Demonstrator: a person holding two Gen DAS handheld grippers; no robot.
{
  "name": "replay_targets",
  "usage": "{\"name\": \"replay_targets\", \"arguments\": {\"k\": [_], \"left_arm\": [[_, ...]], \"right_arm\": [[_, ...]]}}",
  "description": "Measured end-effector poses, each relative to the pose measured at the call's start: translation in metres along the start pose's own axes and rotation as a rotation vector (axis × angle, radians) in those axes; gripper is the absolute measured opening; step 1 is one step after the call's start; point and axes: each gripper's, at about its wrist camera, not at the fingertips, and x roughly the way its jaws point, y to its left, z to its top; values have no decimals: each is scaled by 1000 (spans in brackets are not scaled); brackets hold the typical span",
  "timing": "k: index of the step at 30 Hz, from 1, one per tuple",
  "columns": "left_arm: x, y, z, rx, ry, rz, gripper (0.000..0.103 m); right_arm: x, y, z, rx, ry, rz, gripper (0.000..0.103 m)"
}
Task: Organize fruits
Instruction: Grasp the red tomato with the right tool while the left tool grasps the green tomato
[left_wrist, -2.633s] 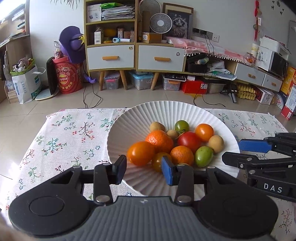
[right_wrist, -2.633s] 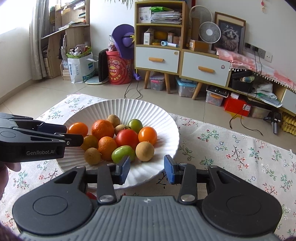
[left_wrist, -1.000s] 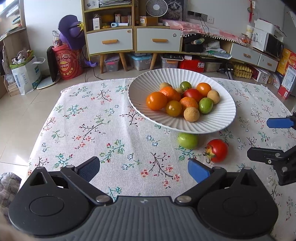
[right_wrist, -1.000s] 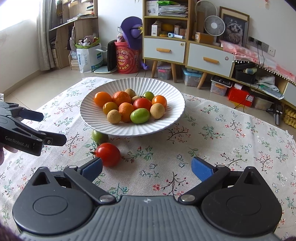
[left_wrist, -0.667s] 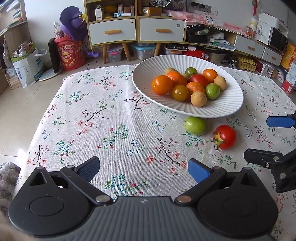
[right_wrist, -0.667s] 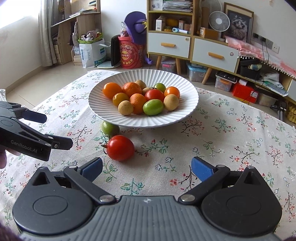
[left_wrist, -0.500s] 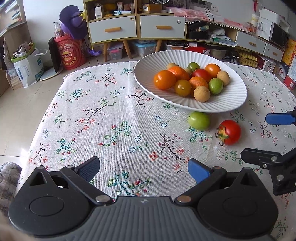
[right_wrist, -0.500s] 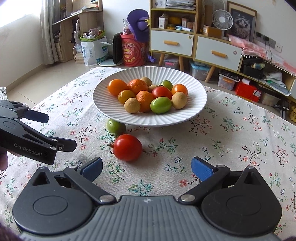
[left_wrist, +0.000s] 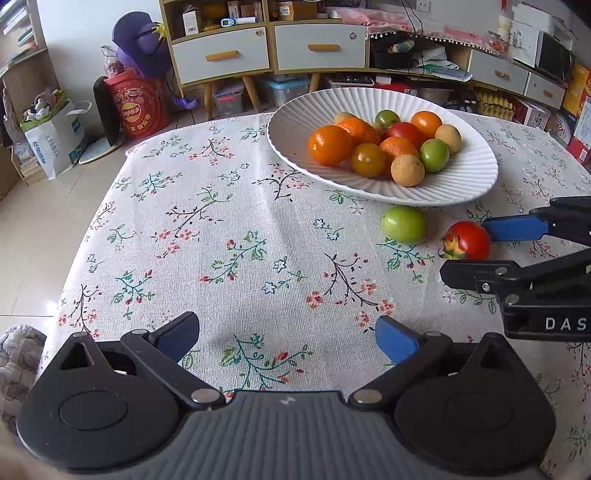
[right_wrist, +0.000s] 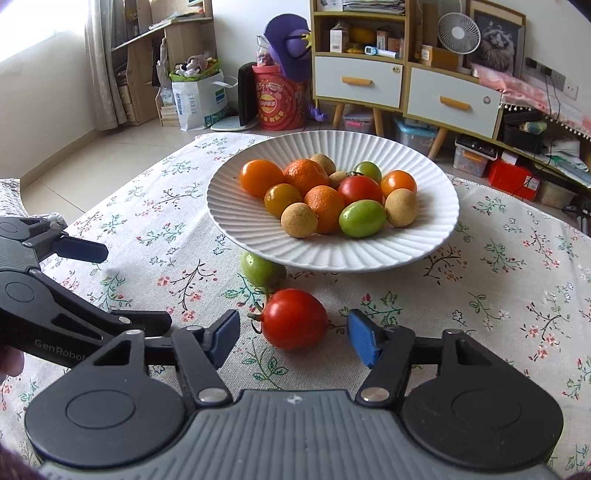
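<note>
A table covered by a floral cloth (left_wrist: 229, 236) fills both views. On it sits a wide white ribbed plate (right_wrist: 258, 229) heaped with small round fruit: orange, red, green and tan. Two fruits lie loose on the cloth just in front of the plate's near rim: a green fruit (right_wrist: 261, 271), partly tucked under the rim, and a red tomato (right_wrist: 294, 319) with a dried green stem pointing left.

The right gripper (right_wrist: 293, 338) is low over the cloth with its blue pads set wide apart on either side of the tomato, not touching it and gripping nothing. The left gripper (left_wrist: 286, 338) hovers over bare cloth, well apart from the fruit, its pads spread wide and empty.

The tomato looks smooth, glossy and plump. It is probably light, slippery and easily bruised, and likely to roll if nudged. The safest hold seems to be a gentle squeeze across its widest part, clear of the stem.
</note>
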Motion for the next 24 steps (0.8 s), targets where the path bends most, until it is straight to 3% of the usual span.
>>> {"name": "replay_targets", "arguments": {"k": [5, 24], "left_arm": [[1, -2, 2, -1, -1, 2, 100], [14, -38, 22, -10, -93, -10, 100]], "right_arm": [[1, 2, -1, -16, 13, 2, 37], [-12, -28, -6, 11, -2, -47, 36]]}}
